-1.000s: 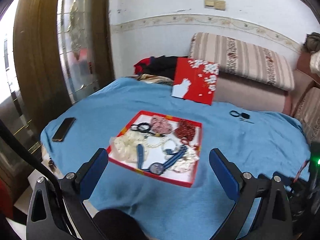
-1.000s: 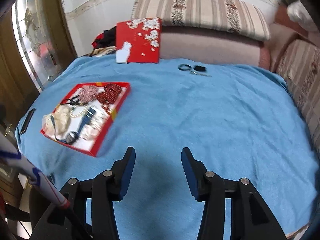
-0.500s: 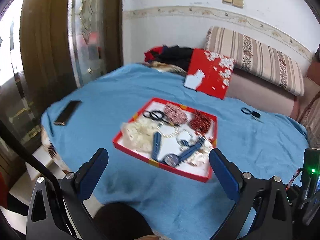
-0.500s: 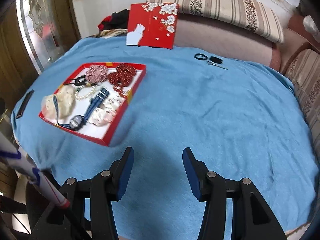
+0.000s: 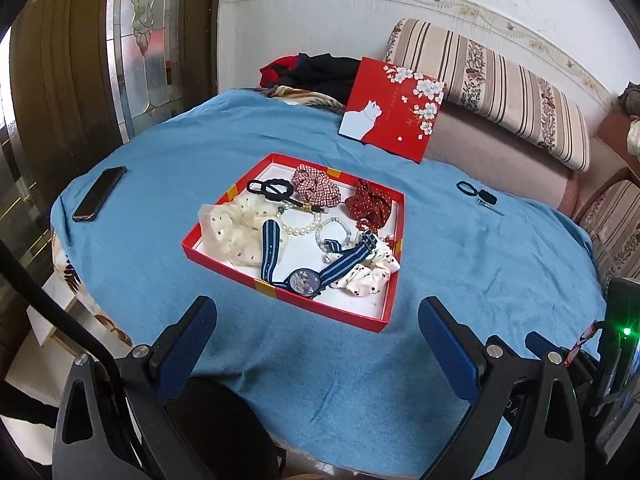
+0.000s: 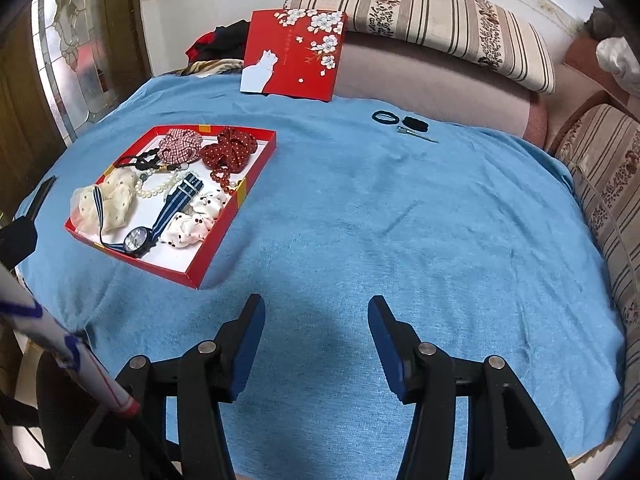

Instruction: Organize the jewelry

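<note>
Red shallow cardboard tray (image 5: 224,258) on blue cloth (image 6: 380,216) — full of scrunchies, pearl beads (image 5: 298,229), striped-strap watch (image 5: 304,280). Left gripper (image 5: 316,322) and right gripper (image 6: 316,320) spread wide, grasping nothing.

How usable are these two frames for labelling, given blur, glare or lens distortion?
Left wrist view: sharp; the red tray and watch read clearly, fisheye bends the wall border, black corners. Right wrist view: equally sharp; soft shadow on the blue cloth beneath the open right gripper, window glare upper left.
</note>
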